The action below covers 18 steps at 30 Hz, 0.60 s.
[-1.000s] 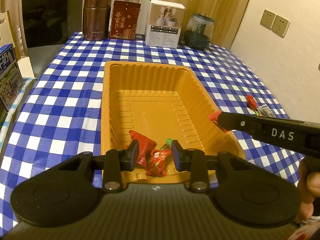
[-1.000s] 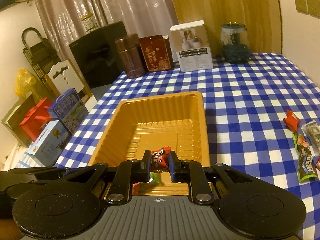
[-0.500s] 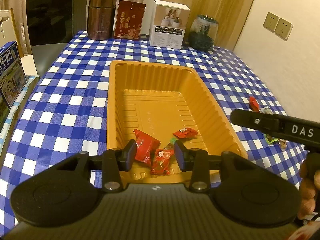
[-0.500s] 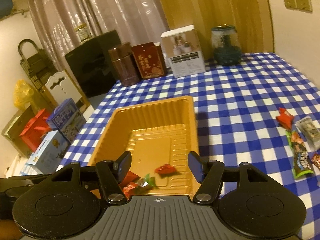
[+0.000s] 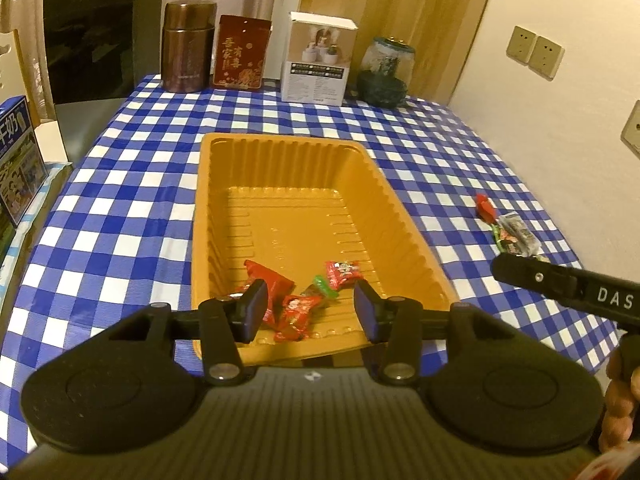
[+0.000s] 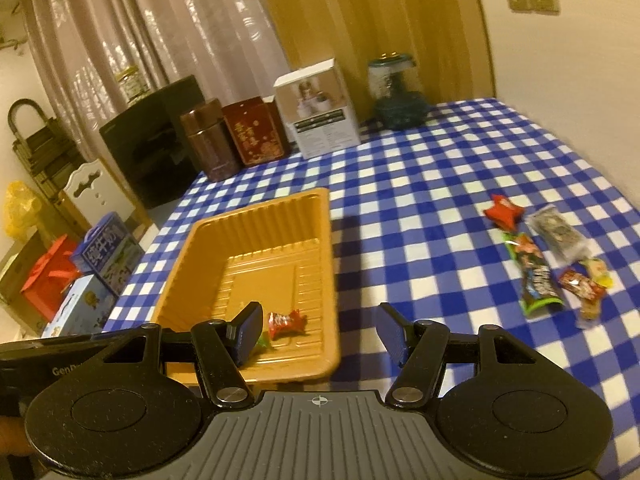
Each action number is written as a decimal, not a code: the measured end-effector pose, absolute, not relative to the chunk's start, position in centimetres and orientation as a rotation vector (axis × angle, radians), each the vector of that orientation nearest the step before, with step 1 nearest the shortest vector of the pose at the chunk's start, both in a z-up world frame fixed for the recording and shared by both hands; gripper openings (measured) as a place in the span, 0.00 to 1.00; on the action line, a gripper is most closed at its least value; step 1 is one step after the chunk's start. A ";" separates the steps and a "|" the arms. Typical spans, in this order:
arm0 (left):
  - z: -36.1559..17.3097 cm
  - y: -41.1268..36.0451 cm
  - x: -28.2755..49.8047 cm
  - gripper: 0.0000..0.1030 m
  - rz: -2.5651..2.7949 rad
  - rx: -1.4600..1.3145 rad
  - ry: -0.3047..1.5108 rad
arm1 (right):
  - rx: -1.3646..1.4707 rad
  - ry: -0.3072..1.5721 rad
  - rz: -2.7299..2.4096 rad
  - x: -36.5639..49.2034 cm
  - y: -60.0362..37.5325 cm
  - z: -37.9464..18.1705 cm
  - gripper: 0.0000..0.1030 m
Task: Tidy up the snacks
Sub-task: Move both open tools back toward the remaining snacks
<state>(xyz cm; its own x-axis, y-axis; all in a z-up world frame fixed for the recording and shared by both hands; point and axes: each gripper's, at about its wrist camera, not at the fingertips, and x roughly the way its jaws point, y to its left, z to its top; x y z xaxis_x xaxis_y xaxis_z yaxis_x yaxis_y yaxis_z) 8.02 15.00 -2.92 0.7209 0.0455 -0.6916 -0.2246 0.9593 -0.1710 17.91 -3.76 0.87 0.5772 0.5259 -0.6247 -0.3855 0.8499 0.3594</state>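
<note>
I see the blue-and-white checked tablecloth (image 6: 440, 200) filling most of both views. The orange plastic tray (image 5: 224, 240) sits mid-frame in the left wrist view and left of centre in the right one; its ribbed walls look thin, so I judge it light and apt to slide if bumped.

My left gripper (image 5: 307, 312) hangs over the tray's near end with its jaws apart and nothing between them. My right gripper (image 6: 318, 334) is spread wide and empty, its left finger over the tray's near right corner and its right finger over bare cloth.

Inside the tray, at the lower end, lie a few red-wrapped candies (image 5: 342, 271) and a small green one (image 5: 325, 285).

The snacks not yet sorted sit at the right of the right wrist view: a long green-edged snack bar (image 6: 534, 276), a clear dark-filled packet (image 6: 558, 236), a red star-shaped sweet (image 6: 503, 211), and small wrapped candies (image 6: 584, 292) below them, close together, some touching.

I expect these to be very light, crinkly and slippery. I'd pinch the bar across its middle and each candy across its body, not its twisted ends.
</note>
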 end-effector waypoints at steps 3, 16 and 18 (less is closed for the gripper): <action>-2.5 14.2 7.9 0.42 0.138 -0.246 0.745 | 0.193 0.780 0.510 17.2 -5.0 1.3 0.61; -1.4 9.6 8.5 0.47 0.053 -0.207 0.740 | 0.188 0.738 0.388 14.8 -11.1 2.4 0.61; -1.3 8.8 8.7 0.47 0.038 -0.201 0.739 | 0.193 0.734 0.369 14.7 -12.0 2.5 0.61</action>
<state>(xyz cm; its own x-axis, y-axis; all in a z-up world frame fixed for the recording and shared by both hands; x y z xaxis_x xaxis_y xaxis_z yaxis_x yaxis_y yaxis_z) 8.65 8.81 -1.27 0.7394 -0.0363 -0.6723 -0.1055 0.9800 -0.1688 14.65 -12.04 2.47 0.6819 0.3933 -0.6167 -0.2602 0.9184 0.2981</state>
